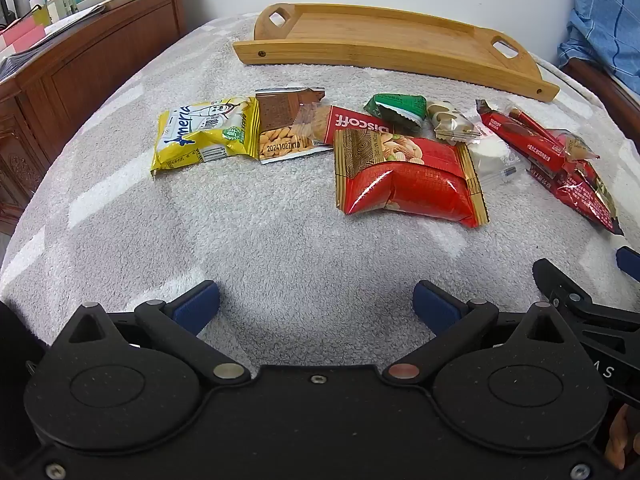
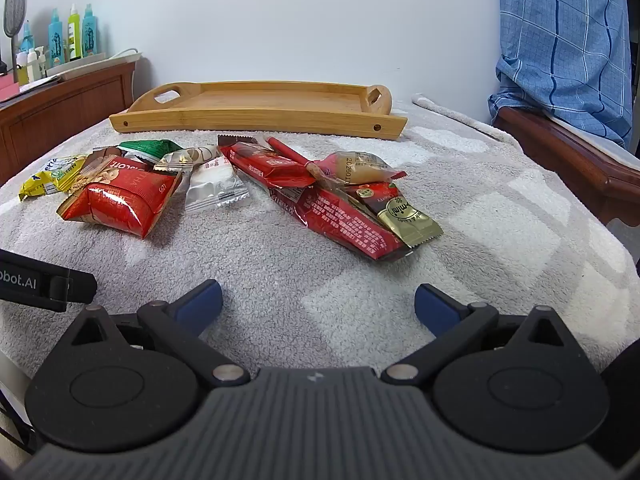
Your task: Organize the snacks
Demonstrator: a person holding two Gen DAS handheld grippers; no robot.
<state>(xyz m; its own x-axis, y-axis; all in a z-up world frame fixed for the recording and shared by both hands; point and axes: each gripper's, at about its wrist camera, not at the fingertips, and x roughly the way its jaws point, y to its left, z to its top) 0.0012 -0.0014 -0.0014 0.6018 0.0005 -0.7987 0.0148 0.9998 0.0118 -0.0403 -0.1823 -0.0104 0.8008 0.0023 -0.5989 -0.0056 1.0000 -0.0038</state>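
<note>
Several snack packets lie in a row on a grey towel. From the left: a yellow bag [image 1: 206, 134], a peanut packet [image 1: 286, 128], a big red nut bag [image 1: 408, 176] [image 2: 120, 196], a green packet [image 1: 396, 110], a white packet [image 2: 216, 188] and long red bars [image 2: 340, 216] with a gold sachet [image 2: 408, 216]. A bare wooden tray [image 1: 384, 46] [image 2: 260, 110] stands behind them. My left gripper [image 1: 316, 304] is open and empty, short of the snacks. My right gripper [image 2: 318, 302] is open and empty, short of the red bars.
A wooden cabinet [image 1: 80, 76] with bottles [image 2: 72, 36] stands at the left. A blue checked cloth [image 2: 560, 40] hangs over a wooden rail [image 2: 560, 152] at the right. The right gripper's body shows at the left wrist view's right edge [image 1: 580, 304].
</note>
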